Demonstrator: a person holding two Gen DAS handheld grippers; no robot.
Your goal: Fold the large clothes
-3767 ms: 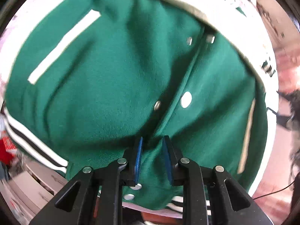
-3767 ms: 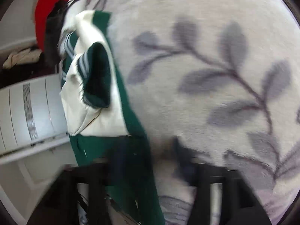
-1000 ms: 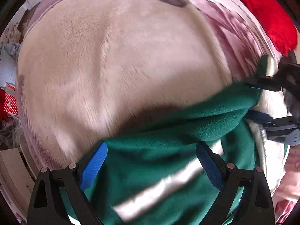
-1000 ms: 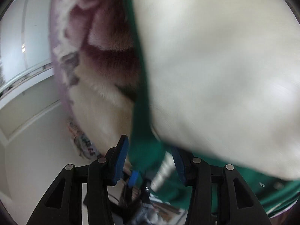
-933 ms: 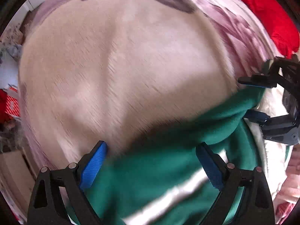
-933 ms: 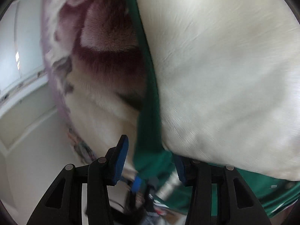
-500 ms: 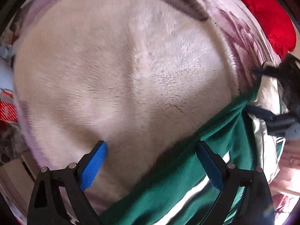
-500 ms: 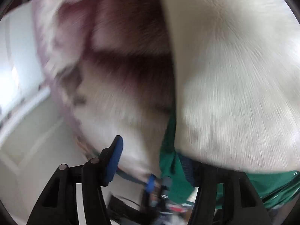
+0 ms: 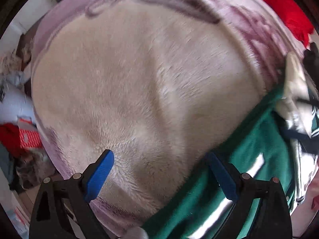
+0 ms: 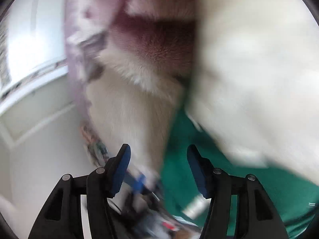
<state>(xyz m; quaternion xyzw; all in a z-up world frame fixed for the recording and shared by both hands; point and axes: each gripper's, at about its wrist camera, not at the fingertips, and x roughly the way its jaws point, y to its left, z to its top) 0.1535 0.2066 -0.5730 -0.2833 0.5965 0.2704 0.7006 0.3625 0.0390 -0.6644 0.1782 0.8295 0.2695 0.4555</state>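
The left gripper [image 9: 159,174] has its jaws spread wide, with nothing pressed between them; they point down at the fluffy cream blanket [image 9: 139,89] on the bed, and the green jacket [image 9: 249,159] begins just under the right-hand blue pad. The right gripper [image 10: 158,168] has just been opening its jaws: they now stand about half apart, the jacket's [image 10: 199,179] green edge lying loose in the gap and neither pad pressing on it, though blur makes this view hard to read.

The jacket lies on the blanket toward the right of the left wrist view, a pale stripe catching light across the green, with a cream sleeve [image 9: 293,91] bunched at its far edge. A red cloth [image 9: 279,10] lies beyond at the top right.

Judging by its look, the jacket is thick, soft fleece, fairly heavy, limp rather than stiff, and not fragile. It should sag and drag on the plush blanket, so a deep pinch at a hem, seam or cuff would likely hold best.
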